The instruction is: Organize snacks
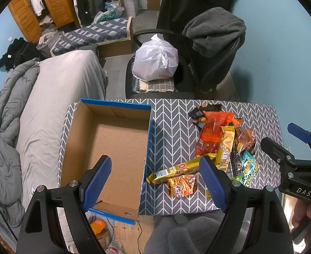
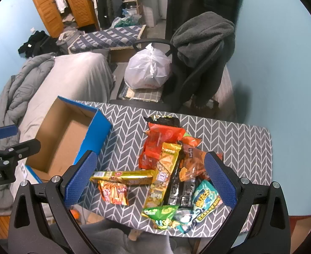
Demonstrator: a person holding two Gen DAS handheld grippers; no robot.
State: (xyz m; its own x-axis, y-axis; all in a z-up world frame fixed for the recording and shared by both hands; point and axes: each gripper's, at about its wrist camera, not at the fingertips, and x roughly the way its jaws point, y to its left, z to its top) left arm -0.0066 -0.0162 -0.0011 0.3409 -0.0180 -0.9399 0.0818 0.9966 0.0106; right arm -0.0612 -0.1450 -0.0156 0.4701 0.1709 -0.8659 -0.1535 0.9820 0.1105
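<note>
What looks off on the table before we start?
The snacks lie in a loose overlapping heap, none sorted. The box holds nothing, and its near end sticks out past the table edge in the left wrist view. No spills or torn packets visible.

- Your table cover (image 2: 229, 139) is grey with a white herringbone pattern.
- The box (image 1: 148, 146) at centre left is blue outside and plain brown cardboard inside.
- Your gripper pads (image 1: 97, 182) are blue and textured, on black arms.
- In the snack pile you have an orange bag (image 2: 157, 146), gold packets (image 2: 123, 174) and a green one (image 2: 161, 213).
- The wall (image 2: 282, 63) on the right is pale blue.
</note>
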